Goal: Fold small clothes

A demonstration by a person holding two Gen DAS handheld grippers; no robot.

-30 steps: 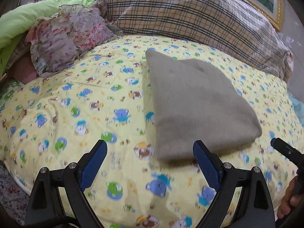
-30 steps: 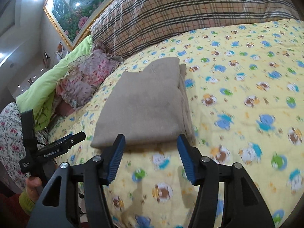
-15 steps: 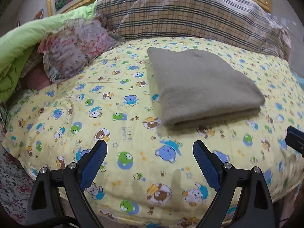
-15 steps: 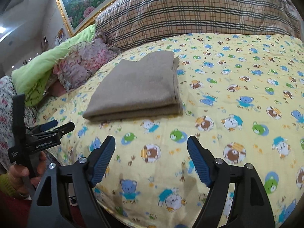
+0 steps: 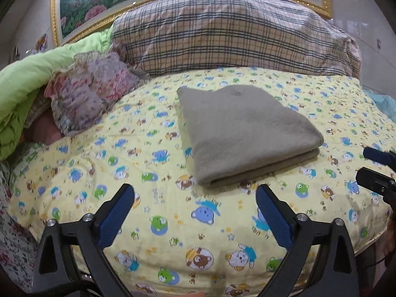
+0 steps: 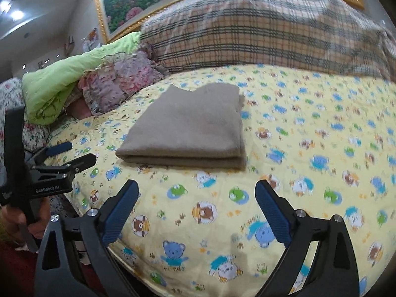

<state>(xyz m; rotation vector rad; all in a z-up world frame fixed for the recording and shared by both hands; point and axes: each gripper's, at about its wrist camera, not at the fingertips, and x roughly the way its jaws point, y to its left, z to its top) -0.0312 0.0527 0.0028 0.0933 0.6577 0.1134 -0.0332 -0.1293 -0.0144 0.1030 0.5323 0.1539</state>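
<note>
A taupe garment [image 5: 245, 133] lies folded in a neat rectangle on the yellow bear-print bed sheet [image 5: 148, 163]; it also shows in the right wrist view [image 6: 190, 128]. My left gripper [image 5: 195, 198] is open and empty, held off the near edge of the bed, short of the garment. My right gripper [image 6: 196, 195] is open and empty, also back from the garment's near fold. Each gripper shows in the other's view: the right one at the right edge [image 5: 376, 168], the left one at the left [image 6: 66, 156].
A large plaid pillow [image 5: 222, 32] lies behind the garment. A floral ruffled pillow [image 5: 91, 91] and a green quilt [image 5: 27, 79] sit at the left. A framed flower painting [image 5: 81, 2] hangs above. The bed's near edge [image 5: 198, 284] is right below my grippers.
Both grippers have pulled back from the folded garment toward the bed's near edge and risen a little. The right gripper's jaws have spread wider. The garment has stayed in place.
</note>
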